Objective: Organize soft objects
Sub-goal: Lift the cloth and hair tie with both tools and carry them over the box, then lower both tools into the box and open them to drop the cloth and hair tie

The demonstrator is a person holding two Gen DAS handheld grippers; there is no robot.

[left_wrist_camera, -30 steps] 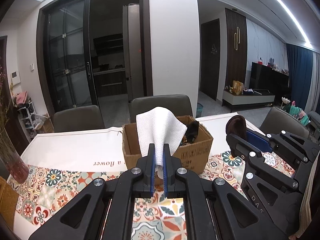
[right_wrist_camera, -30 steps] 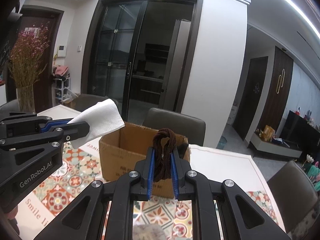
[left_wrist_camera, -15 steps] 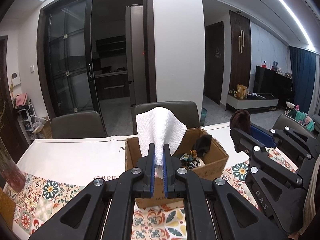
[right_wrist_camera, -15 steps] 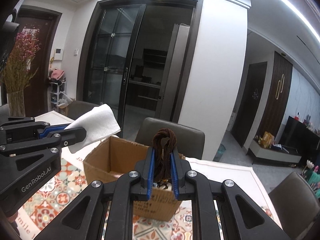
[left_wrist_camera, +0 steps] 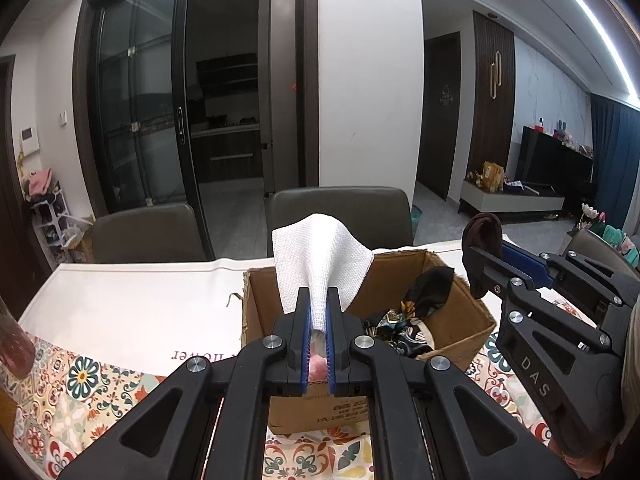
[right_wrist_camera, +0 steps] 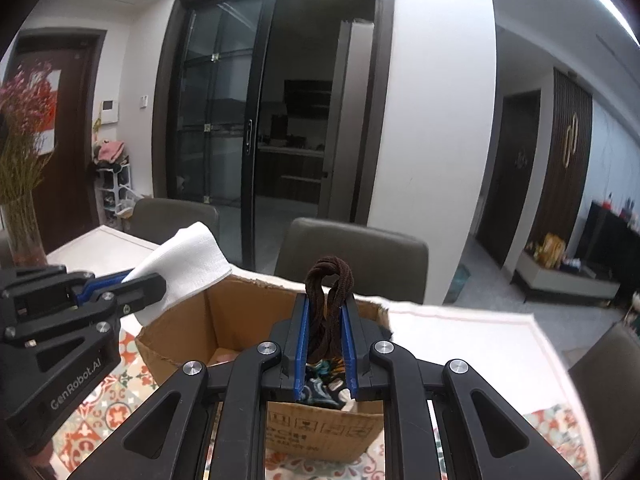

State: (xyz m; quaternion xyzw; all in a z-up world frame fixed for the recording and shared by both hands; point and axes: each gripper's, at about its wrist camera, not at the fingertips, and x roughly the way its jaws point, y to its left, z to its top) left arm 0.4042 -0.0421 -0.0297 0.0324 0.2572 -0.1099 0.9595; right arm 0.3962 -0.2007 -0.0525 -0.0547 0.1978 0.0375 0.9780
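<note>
Cardboard box (left_wrist_camera: 460,322) sits open on the tiled-pattern surface (left_wrist_camera: 84,376) and already has patterned fabric (left_wrist_camera: 404,326) bundled at its 3 o'clock side, so the step in hand looks like the drop: both items are carried over the opening and neither is let go yet. The left gripper (left_wrist_camera: 318,320) has its jaws closed down to a narrow gap on a white knitted cloth (left_wrist_camera: 320,256), which fans upward towards 12 o'clock above the box's near wall. The right gripper (right_wrist_camera: 325,332) has its jaws clamped on a dark brown twisted loop (right_wrist_camera: 330,280), perhaps a hair tie, standing upright over the box interior. Next, I judge, each needs lowering inside the rim before the jaws part, so nothing snags or falls outside
</note>
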